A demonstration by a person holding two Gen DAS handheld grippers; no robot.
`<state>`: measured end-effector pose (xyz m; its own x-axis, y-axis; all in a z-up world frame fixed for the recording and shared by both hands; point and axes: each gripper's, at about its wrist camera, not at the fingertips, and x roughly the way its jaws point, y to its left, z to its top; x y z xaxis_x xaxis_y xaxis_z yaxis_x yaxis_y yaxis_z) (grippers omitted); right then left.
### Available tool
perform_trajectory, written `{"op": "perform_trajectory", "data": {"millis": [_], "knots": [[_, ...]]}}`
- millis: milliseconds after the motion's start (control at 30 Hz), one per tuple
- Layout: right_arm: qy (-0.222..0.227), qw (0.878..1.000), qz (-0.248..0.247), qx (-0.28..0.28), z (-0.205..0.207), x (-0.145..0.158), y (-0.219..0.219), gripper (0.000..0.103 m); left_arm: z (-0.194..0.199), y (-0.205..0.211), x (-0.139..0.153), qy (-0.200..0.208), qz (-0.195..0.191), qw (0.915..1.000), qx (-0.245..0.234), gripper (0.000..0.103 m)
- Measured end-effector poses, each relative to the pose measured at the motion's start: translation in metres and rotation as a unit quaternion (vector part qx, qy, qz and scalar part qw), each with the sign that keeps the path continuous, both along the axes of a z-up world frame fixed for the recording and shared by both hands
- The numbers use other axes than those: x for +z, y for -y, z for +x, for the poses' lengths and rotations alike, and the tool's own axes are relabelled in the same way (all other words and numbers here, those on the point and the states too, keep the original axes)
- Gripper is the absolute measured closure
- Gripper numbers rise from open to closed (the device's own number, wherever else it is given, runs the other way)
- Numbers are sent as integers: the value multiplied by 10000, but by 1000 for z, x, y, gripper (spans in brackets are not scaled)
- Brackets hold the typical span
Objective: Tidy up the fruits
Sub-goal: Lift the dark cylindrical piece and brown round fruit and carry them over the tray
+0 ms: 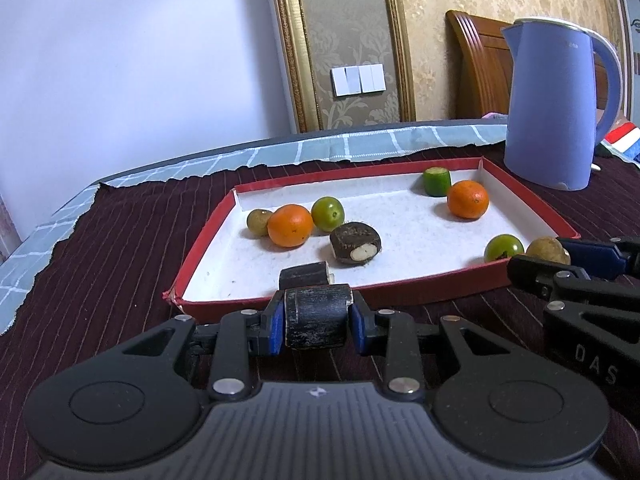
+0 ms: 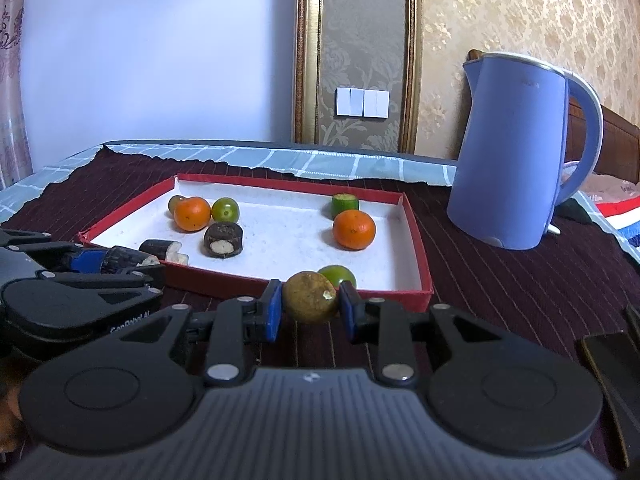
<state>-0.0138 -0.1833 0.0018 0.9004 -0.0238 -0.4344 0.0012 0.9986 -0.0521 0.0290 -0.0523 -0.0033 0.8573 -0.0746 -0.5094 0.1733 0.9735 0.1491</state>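
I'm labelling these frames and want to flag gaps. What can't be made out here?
- Left wrist view: the near end of the dark cut piece held by the left gripper is hidden by the gripper body.
- Right wrist view: the green fruit in the red tray is half hidden behind the brown fruit in the right gripper.
- Right wrist view: a dark object is cut off by the right edge; I can't identify it.

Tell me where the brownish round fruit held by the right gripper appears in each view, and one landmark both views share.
Left wrist view: brownish round fruit at the right edge, just outside the red tray's near right corner.
Right wrist view: low centre, clamped in the right gripper.
Shared landmark: the blue kettle behind the tray's far right corner.
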Motion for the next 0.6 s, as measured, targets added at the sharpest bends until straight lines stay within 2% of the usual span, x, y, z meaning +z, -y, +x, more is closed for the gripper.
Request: {"op": "perform_trajectory", "data": {"millis": [600], "knots": [[49, 10000, -15, 1, 14, 7, 0, 75, 18, 5, 11, 40, 12, 10000, 62, 71]]}}
